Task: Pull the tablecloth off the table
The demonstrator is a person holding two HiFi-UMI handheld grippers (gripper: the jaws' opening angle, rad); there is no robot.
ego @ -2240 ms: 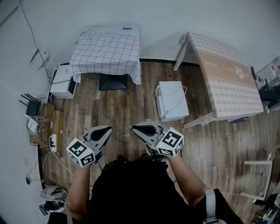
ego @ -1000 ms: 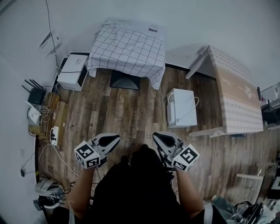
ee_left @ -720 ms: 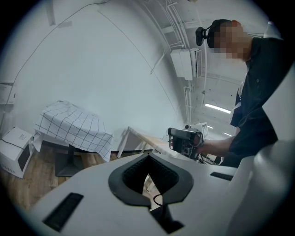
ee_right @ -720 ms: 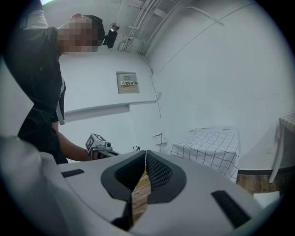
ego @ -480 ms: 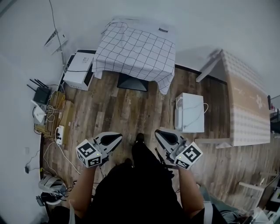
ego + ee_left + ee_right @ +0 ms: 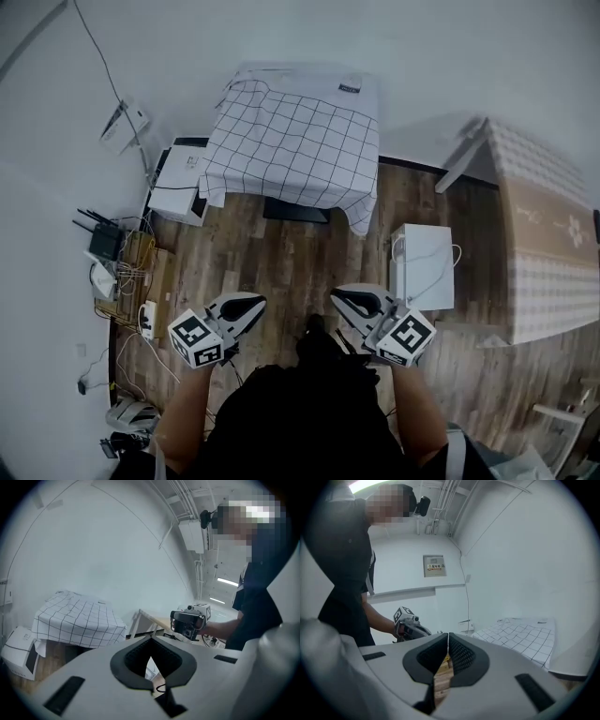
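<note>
Wooden floor (image 6: 281, 262) fills most of head view. Checked tablecloth (image 6: 295, 141) draped over table by far wall, table underneath hidden, edges hanging down. White box (image 6: 422, 267) on floor, near cloth's right corner. Left gripper (image 6: 257, 301) and right gripper (image 6: 337, 293) well apart from cloth, both clenched, nothing between jaws.

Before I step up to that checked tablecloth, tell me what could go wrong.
1. The white box on the floor sits beside your path to the tablecloth; you could trip on it.
2. What looks like a small dark item lies at the cloth's far edge; a pull may fling it off.
3. The left gripper and right gripper are both shut and empty; unless opened, they may only push the hem.
</note>
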